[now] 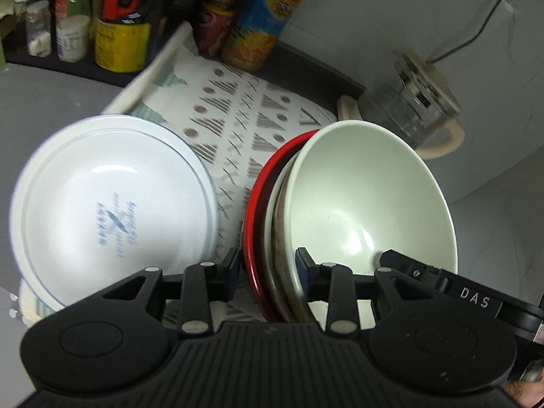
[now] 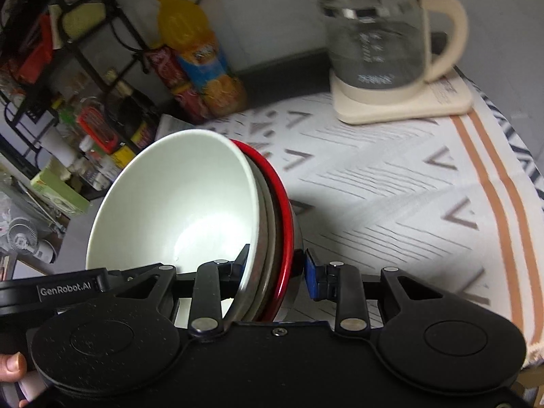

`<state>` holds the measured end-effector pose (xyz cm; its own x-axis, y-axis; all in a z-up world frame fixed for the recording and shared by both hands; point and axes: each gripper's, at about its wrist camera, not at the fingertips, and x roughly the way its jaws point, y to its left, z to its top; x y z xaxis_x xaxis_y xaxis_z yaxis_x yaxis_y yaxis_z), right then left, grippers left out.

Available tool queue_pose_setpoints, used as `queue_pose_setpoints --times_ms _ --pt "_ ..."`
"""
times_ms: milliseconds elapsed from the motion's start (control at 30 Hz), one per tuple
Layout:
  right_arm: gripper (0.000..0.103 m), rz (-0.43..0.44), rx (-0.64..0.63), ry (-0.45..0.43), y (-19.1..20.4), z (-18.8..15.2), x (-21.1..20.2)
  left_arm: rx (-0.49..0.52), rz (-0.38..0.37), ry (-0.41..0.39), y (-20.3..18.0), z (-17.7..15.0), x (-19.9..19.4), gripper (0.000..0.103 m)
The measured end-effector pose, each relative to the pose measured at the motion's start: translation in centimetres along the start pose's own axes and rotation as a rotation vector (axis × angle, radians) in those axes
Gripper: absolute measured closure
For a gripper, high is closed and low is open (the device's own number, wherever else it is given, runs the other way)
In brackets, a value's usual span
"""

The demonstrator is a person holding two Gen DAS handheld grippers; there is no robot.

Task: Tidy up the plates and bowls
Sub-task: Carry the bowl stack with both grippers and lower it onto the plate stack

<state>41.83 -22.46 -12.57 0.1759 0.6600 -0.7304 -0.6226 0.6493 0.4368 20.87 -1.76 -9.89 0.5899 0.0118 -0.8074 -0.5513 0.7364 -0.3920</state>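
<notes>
A nested stack of bowls is held tilted on edge above the patterned cloth [image 1: 238, 108]: a white bowl [image 1: 367, 197] innermost, a pale one behind it, a red bowl [image 1: 253, 210] outermost. My left gripper [image 1: 268, 265] is shut on the stack's rim, one finger inside the white bowl and one outside the red bowl. From the opposite side my right gripper [image 2: 277, 265] pinches the same rims, white bowl [image 2: 176, 204] on its left and red bowl [image 2: 285, 210] on its right. A stack of white plates [image 1: 112, 204] with a blue mark lies to the left.
A glass kettle [image 2: 380, 44] on a cream base stands at the back of the cloth. An orange juice bottle [image 2: 197, 57] and red cans stand by the wall. A black rack [image 2: 68, 68] with jars and bottles fills the left side. A hand [image 2: 13, 367] grips the handle.
</notes>
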Motion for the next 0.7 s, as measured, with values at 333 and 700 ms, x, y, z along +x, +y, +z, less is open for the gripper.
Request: queue_pose_setpoints --times_ms 333,700 --pt "0.073 0.047 -0.035 0.019 5.2 0.7 2.4 -0.058 0.029 -0.035 5.0 2.2 -2.8 0.07" --pt "0.073 0.066 -0.055 0.061 10.4 0.1 5.6 -0.09 0.06 -0.031 10.4 3.9 -3.7 0.07"
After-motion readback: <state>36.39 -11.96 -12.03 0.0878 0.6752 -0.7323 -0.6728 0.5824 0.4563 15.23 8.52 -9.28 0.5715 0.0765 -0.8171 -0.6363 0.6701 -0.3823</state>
